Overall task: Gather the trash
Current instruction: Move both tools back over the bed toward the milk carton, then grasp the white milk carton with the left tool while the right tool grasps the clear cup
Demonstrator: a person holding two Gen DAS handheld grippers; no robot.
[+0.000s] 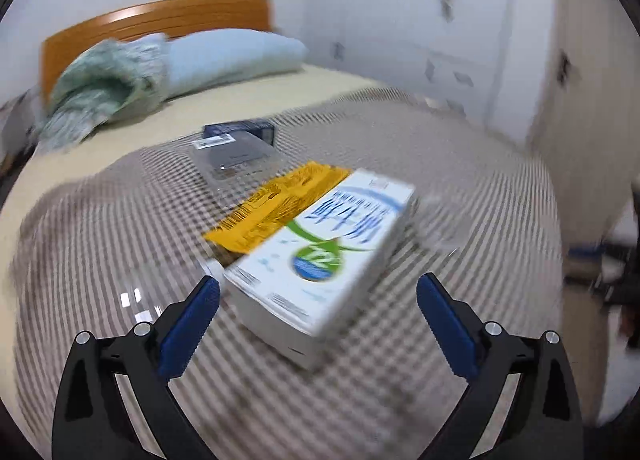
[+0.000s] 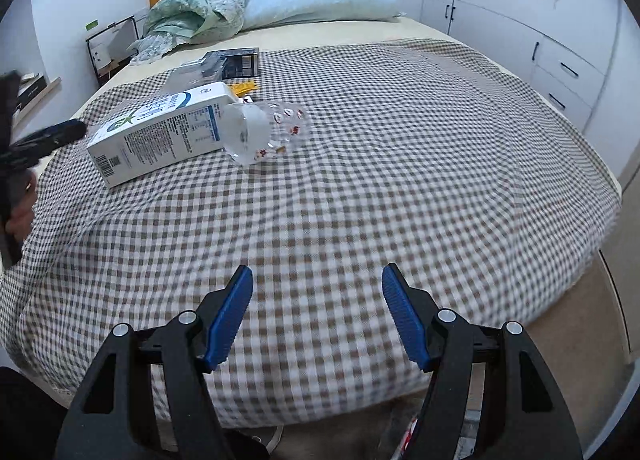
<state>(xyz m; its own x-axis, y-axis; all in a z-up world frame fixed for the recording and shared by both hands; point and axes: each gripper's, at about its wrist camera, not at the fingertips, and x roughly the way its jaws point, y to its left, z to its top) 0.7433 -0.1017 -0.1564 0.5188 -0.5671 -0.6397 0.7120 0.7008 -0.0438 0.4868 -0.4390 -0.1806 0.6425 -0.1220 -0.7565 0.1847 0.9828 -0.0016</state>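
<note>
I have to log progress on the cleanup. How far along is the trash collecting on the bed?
Nothing looks collected yet. Both grippers, left and right, are open and empty. The left one is lined up on the milk carton, apparently the first pick. Still lying on the blanket: the carton, the clear plastic bag, the yellow wrapper, the clear tray and the dark box.

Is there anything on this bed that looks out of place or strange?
Yes. A milk carton lies on its side on the checked blanket, beside a clear plastic cup, also tipped over. Behind them lie a yellow wrapper and a dark box. No spill shows.
</note>
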